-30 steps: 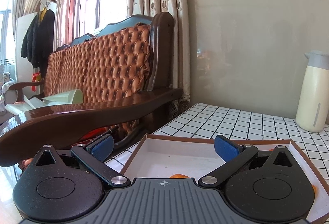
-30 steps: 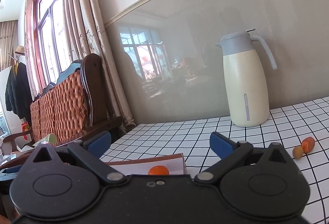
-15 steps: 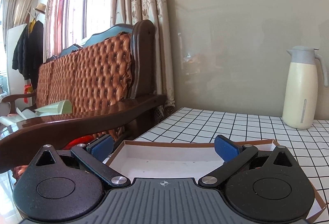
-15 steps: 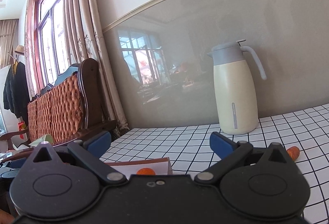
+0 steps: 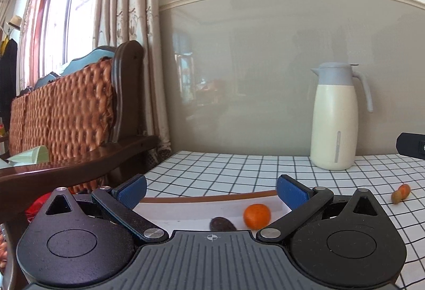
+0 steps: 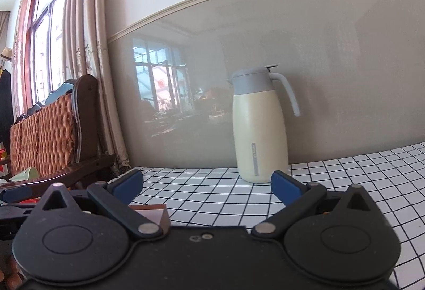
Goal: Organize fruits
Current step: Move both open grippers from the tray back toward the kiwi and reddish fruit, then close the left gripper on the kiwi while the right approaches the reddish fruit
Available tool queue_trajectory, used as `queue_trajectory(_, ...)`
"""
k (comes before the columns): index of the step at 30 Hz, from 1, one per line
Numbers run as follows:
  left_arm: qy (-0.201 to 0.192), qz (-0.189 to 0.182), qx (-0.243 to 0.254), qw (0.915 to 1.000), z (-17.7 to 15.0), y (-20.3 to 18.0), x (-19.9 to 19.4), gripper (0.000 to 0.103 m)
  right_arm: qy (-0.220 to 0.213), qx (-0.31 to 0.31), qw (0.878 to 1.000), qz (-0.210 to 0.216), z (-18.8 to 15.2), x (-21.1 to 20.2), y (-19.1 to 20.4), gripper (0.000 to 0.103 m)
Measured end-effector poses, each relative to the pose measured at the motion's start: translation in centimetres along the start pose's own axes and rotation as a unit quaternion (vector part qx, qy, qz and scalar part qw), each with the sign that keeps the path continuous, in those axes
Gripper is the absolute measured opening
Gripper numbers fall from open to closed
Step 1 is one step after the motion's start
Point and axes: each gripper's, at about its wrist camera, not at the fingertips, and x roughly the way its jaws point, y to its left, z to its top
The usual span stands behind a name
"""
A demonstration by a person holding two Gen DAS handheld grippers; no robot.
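I'm swinging my left gripper (image 5: 211, 190) rightward, jaws wide and empty, so the orange (image 5: 256, 215) and a dark fruit (image 5: 221, 224) in the box (image 5: 212, 201) are showing now, plus two small fruits (image 5: 400, 193) sitting loose toward the tablecloth's (image 5: 239, 170) right edge, and my right gripper (image 6: 207, 185) is hanging wide and empty too

The left gripper (image 5: 211, 190) is held level and low, pointing forward, its two blue-padded fingers (image 5: 131, 190) spread wide apart with nothing between them. The right gripper (image 6: 207, 185) is held likewise, level and forward, its blue fingers (image 6: 285, 187) also spread wide and empty. A dark part of the right gripper's body shows at the far right edge of the left wrist view.
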Motion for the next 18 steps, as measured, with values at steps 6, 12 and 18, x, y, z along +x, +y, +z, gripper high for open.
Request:
queue_trajectory(6, 0.011, -0.048, 0.009, 0.9987, -0.1, -4.2, 0.3, 0.103, 0.025, 0.038, 0.998, -0.046, 0.1, -0.1, -4.1, 0.097)
queue_trajectory(12, 0.023, -0.092, 0.027, 0.9951, -0.5, -9.0, 0.6, 0.103, 0.051, 0.059, 0.993, -0.091, -0.2, -0.3, -8.0, 0.097)
queue_trajectory(18, 0.047, -0.129, 0.043, 0.9896, -1.0, -13.6, 1.4, 0.103, 0.083, 0.063, 0.985, -0.134, -0.8, -0.2, -11.2, 0.086)
